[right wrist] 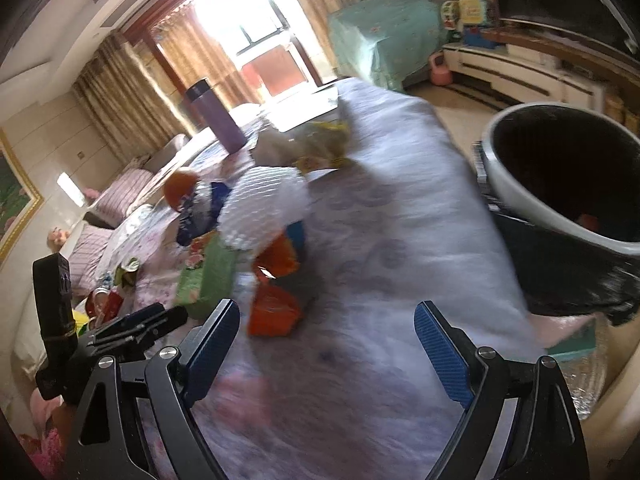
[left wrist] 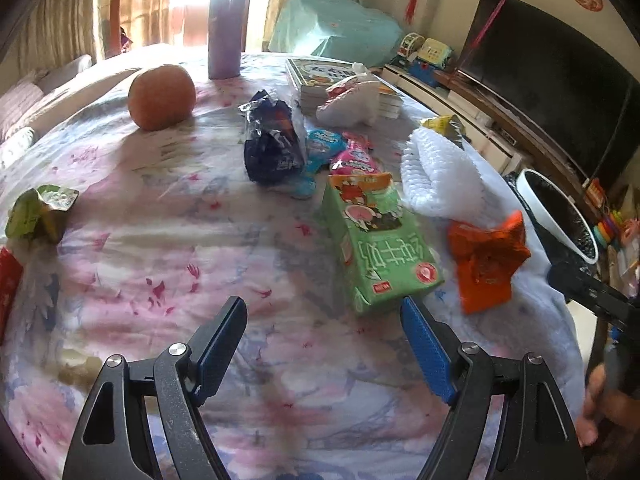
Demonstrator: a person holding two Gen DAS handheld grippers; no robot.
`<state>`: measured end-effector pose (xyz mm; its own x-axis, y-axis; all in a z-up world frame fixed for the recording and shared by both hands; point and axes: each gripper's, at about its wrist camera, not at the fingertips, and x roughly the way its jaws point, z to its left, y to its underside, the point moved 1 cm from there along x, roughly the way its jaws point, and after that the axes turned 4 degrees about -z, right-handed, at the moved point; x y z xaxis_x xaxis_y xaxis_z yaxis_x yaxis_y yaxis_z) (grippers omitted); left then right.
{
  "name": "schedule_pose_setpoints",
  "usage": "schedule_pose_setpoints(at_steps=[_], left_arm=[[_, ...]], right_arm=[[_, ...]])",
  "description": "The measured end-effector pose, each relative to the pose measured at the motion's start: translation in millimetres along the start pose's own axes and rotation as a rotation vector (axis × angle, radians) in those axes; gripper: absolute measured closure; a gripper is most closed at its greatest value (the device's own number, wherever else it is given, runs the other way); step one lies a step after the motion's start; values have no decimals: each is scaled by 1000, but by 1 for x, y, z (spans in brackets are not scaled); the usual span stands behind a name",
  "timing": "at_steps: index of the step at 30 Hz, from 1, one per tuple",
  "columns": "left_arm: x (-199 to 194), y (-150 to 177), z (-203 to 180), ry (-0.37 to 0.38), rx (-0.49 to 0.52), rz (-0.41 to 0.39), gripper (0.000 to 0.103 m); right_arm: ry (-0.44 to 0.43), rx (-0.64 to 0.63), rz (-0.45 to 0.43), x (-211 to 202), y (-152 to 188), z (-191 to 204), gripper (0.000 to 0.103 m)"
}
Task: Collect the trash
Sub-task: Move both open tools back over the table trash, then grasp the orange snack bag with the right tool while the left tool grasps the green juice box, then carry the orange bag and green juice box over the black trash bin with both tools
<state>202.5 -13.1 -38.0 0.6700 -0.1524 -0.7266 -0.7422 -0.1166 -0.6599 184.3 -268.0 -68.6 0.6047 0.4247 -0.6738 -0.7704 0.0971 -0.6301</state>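
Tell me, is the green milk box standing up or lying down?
Lying down. The green milk box rests flat on the flowery cloth, its printed side up.

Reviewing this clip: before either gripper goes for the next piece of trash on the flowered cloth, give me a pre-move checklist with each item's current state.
1. Left gripper fingers open and empty: ok.
2. Right gripper fingers open and empty: ok.
3. Green milk carton lying flat just ahead of the left gripper, unobstructed: ok.
4. Orange wrapper free of other trash: ok.
5. Trash bin mouth open, beside the table: ok.
6. Right wrist view sharp enough to aim: not ok, blurred.
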Motion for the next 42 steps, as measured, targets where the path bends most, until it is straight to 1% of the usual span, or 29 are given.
schedule_pose_setpoints(at_steps=[3,5,9,11,12,14,15,16,17,18,21,22,25,28,29,30,31,35,39,42], left_arm=[[-1,3,-6,31,16,3,24],[2,2,-11,45,28,6,24],[9,-3,-13,39,34,1,24],[15,-8,-13,26,32,-5,24],[17,-9,-14,25,29,-7,24],[24,-12,-13,17,27,-10,24],[27,-14,-14,14,28,-9,25],[30,-14,-15,15,29,-4,26],[34,-15,-15,15,24,4,26],[35,-17,-16,19,22,8,26],[32,-20,-25,37,43,-3,24],[30,-21,-29,38,52,-12,24],[36,-25,-33,12,54,-19,24],[45,-27,-32,-10,32,-16,27],[48,-27,-31,-21,28,-17,29],[51,-27,-31,-30,27,-16,42],[54,-27,-30,-24,22,-7,44],[48,-22,-31,2,23,-26,46],[36,-11,-35,37,42,-27,48],[29,-3,-45,85,62,-25,48]], right_arm=[[-17,-22,16,15,-3,10,14],[-23,-25,33,25,-4,12,19],[-30,-29,61,41,-9,14,25],[-33,-35,73,46,-11,14,32],[-34,-38,79,49,-11,14,33],[-37,-41,89,53,-10,13,45],[-41,-39,92,53,-9,12,47],[-45,-35,93,52,-9,10,54],[-48,-34,96,52,-9,9,68],[-51,-32,101,52,-9,9,72],[-63,-29,92,45,-7,7,78],[-62,-31,87,42,-7,7,86],[-52,-40,68,31,-6,5,89],[-53,-31,62,24,-5,1,91],[-50,-26,60,22,-3,-1,91],[-48,-22,58,20,-2,-3,91],[-45,-16,55,16,-1,-6,92],[-43,8,40,7,-1,-13,92],[-39,19,21,-6,1,-19,92],[-30,16,7,-15,1,-22,92]])
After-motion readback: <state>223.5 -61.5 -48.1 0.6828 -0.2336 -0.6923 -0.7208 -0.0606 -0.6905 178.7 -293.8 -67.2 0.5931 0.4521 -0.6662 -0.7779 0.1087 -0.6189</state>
